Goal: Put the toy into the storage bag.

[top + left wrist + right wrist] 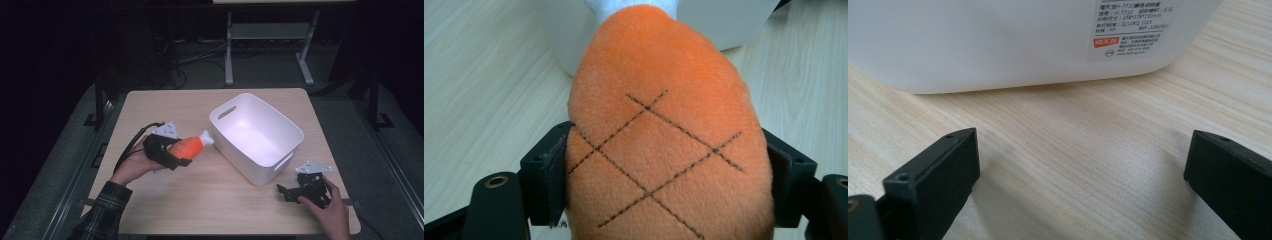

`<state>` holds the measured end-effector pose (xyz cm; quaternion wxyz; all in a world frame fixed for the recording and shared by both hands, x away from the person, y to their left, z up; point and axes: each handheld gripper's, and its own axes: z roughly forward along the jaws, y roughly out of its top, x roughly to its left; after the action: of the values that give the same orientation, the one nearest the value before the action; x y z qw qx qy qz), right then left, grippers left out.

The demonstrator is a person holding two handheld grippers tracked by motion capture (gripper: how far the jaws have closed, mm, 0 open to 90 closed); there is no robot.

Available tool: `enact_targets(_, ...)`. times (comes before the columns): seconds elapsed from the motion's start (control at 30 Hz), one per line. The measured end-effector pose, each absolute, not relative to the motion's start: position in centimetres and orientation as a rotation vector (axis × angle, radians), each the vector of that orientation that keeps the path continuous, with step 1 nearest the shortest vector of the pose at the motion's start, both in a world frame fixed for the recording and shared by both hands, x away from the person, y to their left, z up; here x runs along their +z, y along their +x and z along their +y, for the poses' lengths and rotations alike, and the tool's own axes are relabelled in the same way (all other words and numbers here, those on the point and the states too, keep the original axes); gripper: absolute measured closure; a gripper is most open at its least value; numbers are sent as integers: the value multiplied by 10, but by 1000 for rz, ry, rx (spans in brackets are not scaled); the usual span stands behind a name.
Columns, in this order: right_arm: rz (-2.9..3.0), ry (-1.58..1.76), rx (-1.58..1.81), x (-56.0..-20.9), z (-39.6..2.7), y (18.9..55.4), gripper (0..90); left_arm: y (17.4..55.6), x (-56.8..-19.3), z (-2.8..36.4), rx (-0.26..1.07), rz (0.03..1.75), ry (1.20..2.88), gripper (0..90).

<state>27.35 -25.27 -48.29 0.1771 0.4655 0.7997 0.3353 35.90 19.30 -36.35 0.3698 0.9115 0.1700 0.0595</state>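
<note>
The left tool [181,154] is clamped on an orange plush toy [187,146], jaws pressing its sides, and holds it above the table [165,205] just left of the white bin [270,162]. The toy's white tip [206,136] points at the bin's near wall. In the left gripper view, dark stitched lines cross the orange plush [659,145]. The right tool [290,192] sits low by the bin's front corner, jaws spread wide with bare wood between them. A label [1130,27] shows on the bin's side.

We see a white bin [256,135] on the wooden table [200,210], just ahead of the right gripper [285,192], its label [1130,27] facing that gripper; a metal desk frame [270,35] stands far beyond.
</note>
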Motion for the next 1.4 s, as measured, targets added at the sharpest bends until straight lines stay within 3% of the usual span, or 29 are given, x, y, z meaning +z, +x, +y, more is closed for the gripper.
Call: enact_targets(1.4,2263,1317,949,-483,-253,274,7,403,-294,147,178,281,2321,223)
